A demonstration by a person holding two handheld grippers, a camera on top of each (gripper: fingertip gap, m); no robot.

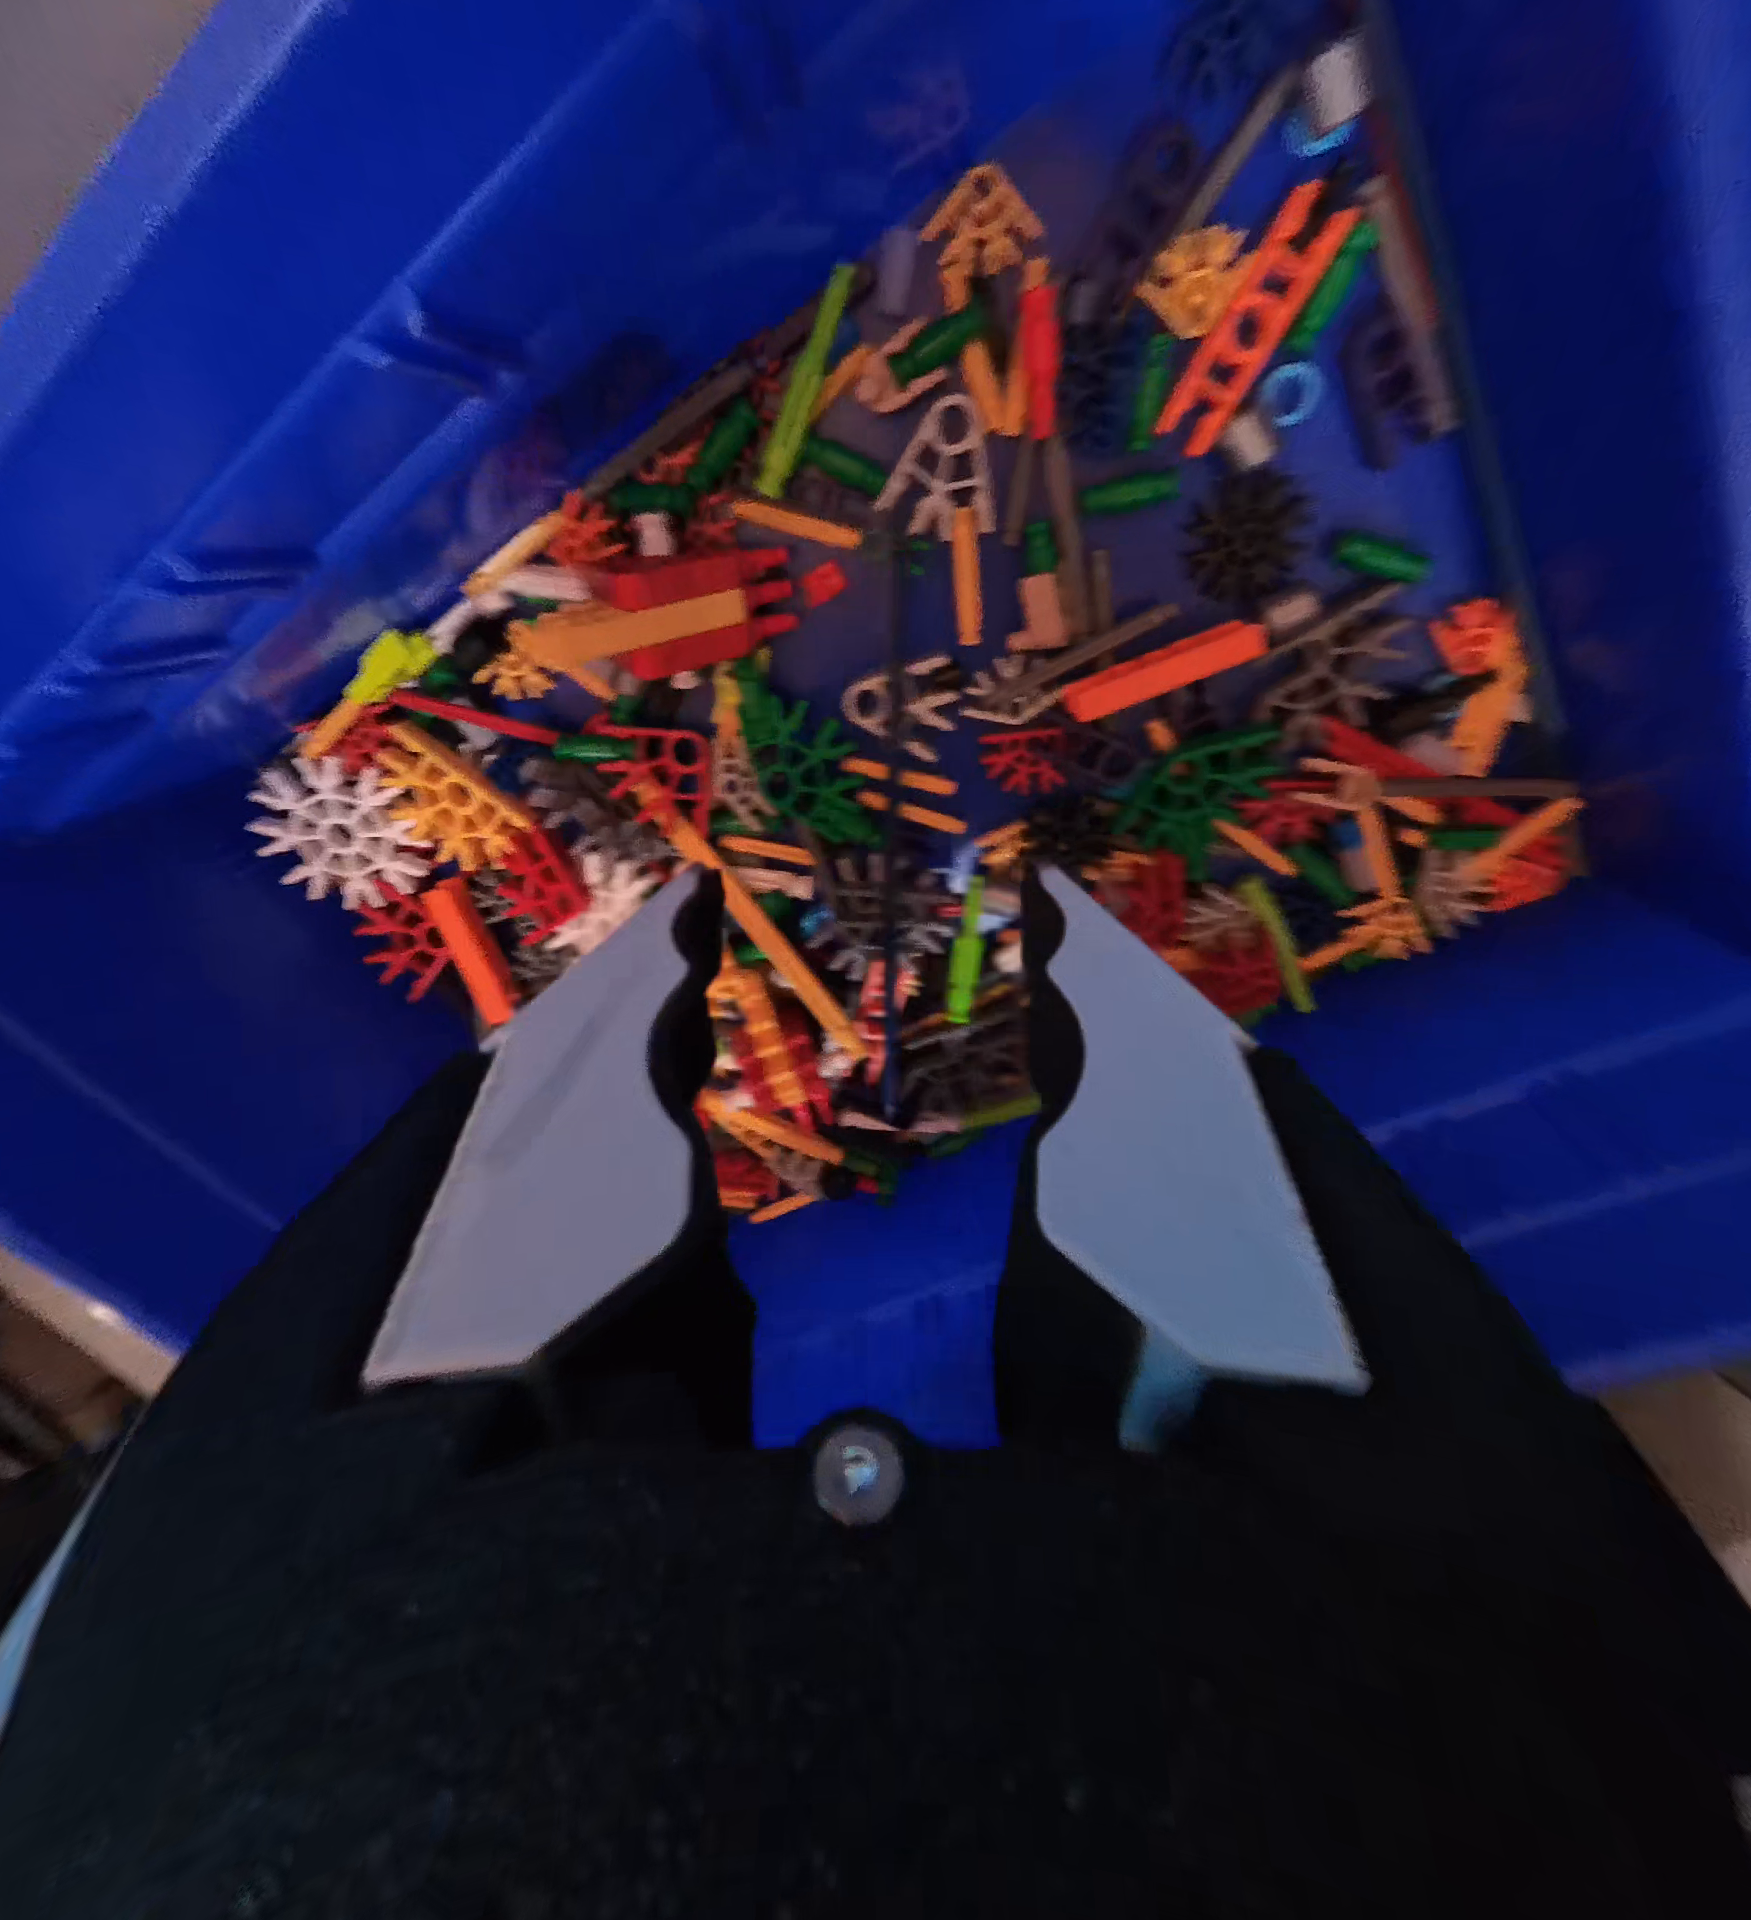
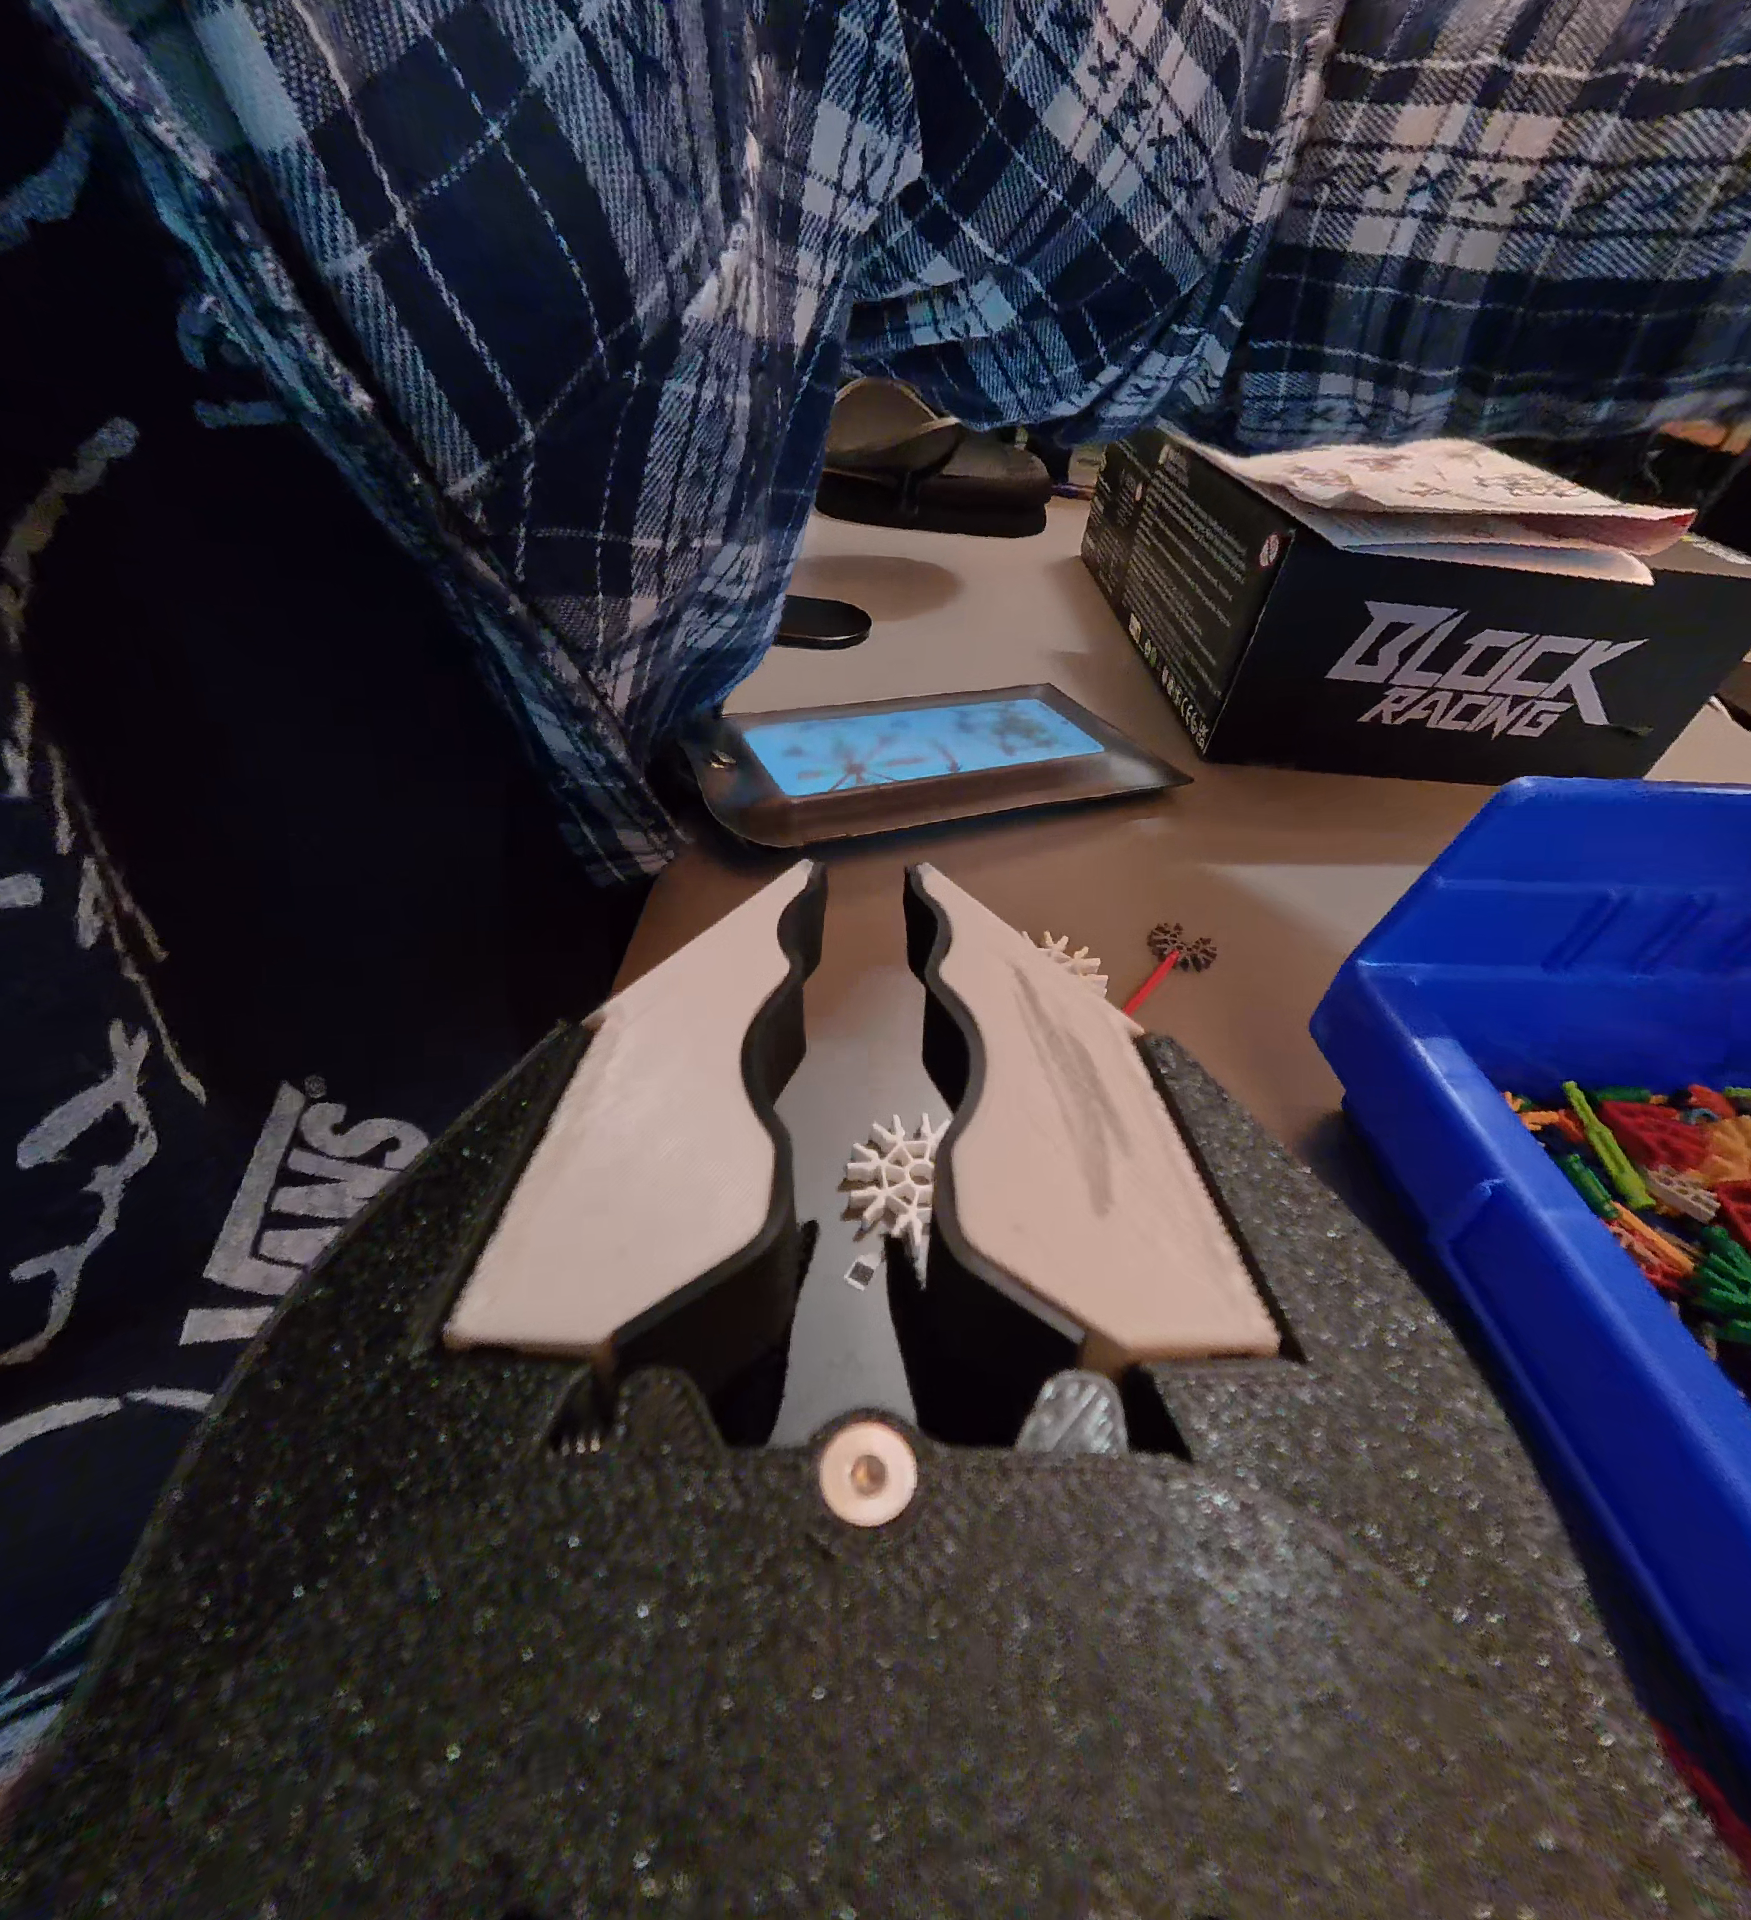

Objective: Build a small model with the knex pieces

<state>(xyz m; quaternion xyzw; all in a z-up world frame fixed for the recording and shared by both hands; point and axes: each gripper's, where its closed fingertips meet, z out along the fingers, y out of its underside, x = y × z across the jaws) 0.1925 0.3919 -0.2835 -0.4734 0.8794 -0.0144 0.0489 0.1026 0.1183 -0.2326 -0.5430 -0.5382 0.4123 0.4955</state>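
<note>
My left gripper [image 1: 871, 894] is open and hovers over a blue plastic bin [image 1: 351, 343], with nothing between its fingers. The bin holds a heap of small colourful construction-toy rods and snowflake connectors [image 1: 954, 644]. My right gripper [image 2: 863, 878] is low over the beige table [image 2: 1214, 862], its jaws a narrow gap apart. A white snowflake connector [image 2: 892, 1174] lies in that gap against the right finger [image 2: 1079, 1143], clear of the left finger. Another white connector [image 2: 1063, 951] and a black connector on a red rod [image 2: 1180, 945] lie just beyond the right finger.
The same blue bin [image 2: 1536, 1039] stands to the right of my right gripper. A black box [image 2: 1422, 644] with paper on top sits at the back right. A blue card in a clear sleeve [image 2: 912, 753] lies ahead. A person's plaid shirt [image 2: 642, 312] hangs close on the left.
</note>
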